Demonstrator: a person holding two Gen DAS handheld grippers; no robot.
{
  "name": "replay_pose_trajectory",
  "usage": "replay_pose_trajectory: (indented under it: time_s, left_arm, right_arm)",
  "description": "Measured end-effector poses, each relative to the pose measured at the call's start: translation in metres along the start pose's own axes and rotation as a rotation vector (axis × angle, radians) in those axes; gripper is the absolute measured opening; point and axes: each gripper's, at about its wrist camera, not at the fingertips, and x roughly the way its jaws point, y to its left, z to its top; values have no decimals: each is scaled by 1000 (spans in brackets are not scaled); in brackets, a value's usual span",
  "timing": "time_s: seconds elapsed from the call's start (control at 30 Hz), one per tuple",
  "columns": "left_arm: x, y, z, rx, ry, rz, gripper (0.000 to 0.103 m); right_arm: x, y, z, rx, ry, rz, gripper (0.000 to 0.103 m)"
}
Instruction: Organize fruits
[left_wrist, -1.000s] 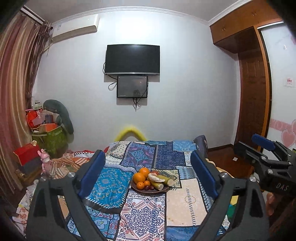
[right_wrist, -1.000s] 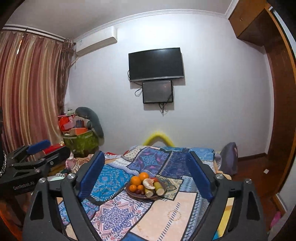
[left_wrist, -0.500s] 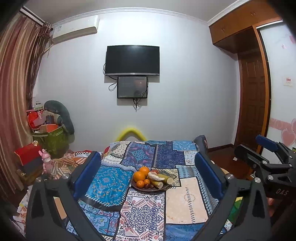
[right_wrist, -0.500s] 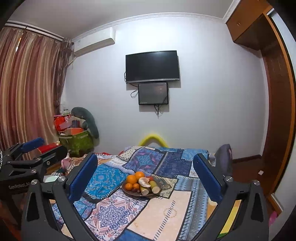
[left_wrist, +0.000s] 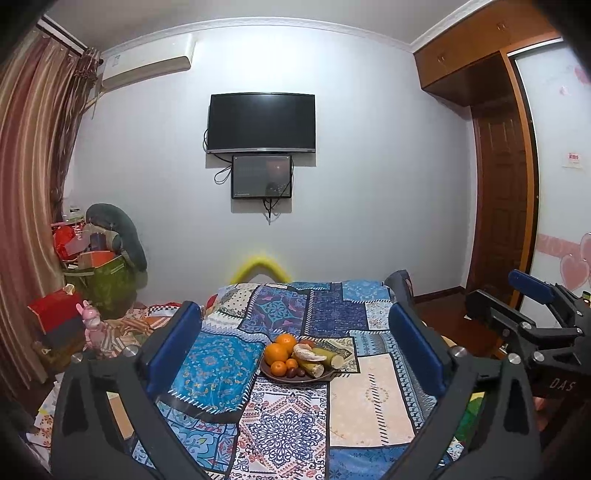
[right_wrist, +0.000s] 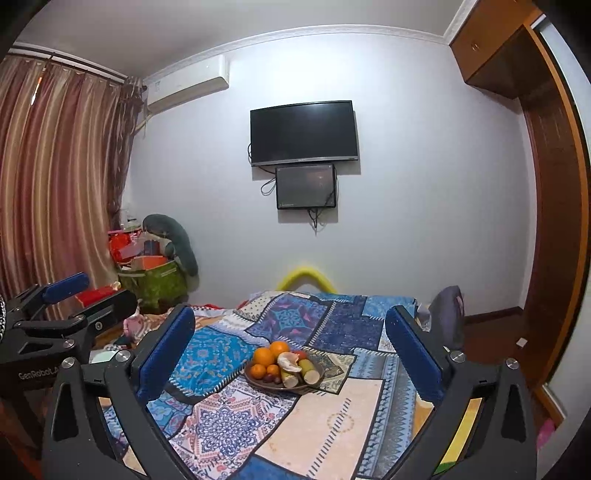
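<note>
A dark round plate (left_wrist: 266, 370) (right_wrist: 254, 379) stands in the middle of a patchwork bed cover (left_wrist: 369, 402) (right_wrist: 332, 421). It holds oranges (left_wrist: 276, 352) (right_wrist: 263, 356), a peeled fruit (left_wrist: 306, 352) (right_wrist: 290, 362), yellow-green stalk pieces (left_wrist: 312, 367) (right_wrist: 308, 371) and small dark fruits (left_wrist: 291, 373). My left gripper (left_wrist: 293, 319) is open, well short of the plate, with nothing between its blue pads. My right gripper (right_wrist: 290, 319) is open and empty too, equally far back. Each gripper shows at the edge of the other's view: the right (left_wrist: 506, 297) and the left (right_wrist: 88, 293).
A pile of boxes and bags (left_wrist: 99, 266) and a pink toy rabbit (left_wrist: 92, 325) sit left of the bed by striped curtains (right_wrist: 55, 184). A television (left_wrist: 261, 123) hangs on the far wall. A wooden door and wardrobe (left_wrist: 498, 206) stand at the right.
Both grippers' jaws have spread wider apart. Neither hand has moved much, and the plate of fruit lies as before.
</note>
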Motion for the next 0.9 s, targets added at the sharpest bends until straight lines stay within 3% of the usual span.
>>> replay_pose_trajectory:
  time_s: [0.9]
  left_arm:
    - [1,-4,2,0,9,-23,103]
  right_arm:
    - [-7,-1,4,6,1,-9,103]
